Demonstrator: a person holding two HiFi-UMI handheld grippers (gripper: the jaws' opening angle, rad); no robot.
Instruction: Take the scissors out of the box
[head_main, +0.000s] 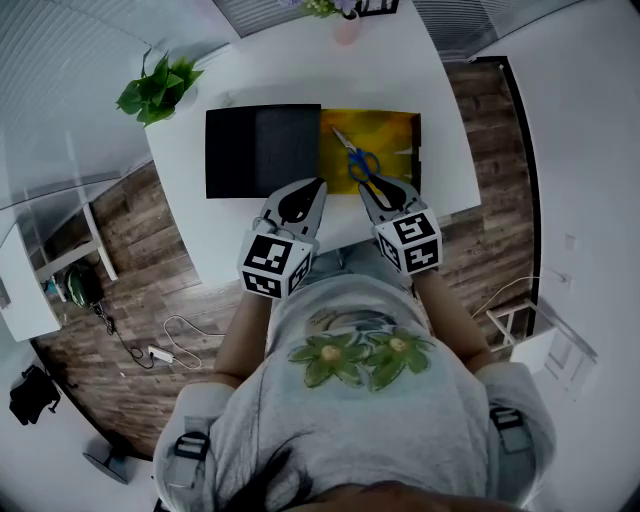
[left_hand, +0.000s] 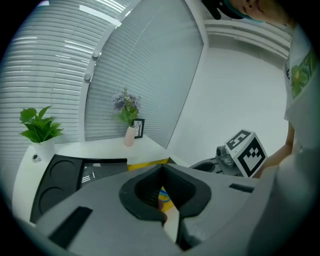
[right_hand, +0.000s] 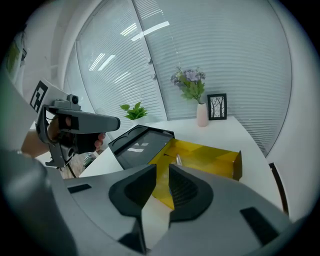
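The blue-handled steel scissors lie flat in the open yellow-lined cardboard box on the white table, beside the black box lid. Their long axis runs diagonally: the blades point away to the far left and the handles point toward the operator. The right gripper hovers at the box's near edge, just short of the handles, with its jaws slightly apart and empty. The left gripper hangs at the lid's near corner, tips together, holding nothing. Recommended procedure: widen the right jaws, descend over the handle end or pivot, align the jaws across the long axis, clamp firmly, then lift straight up clear of the box wall.
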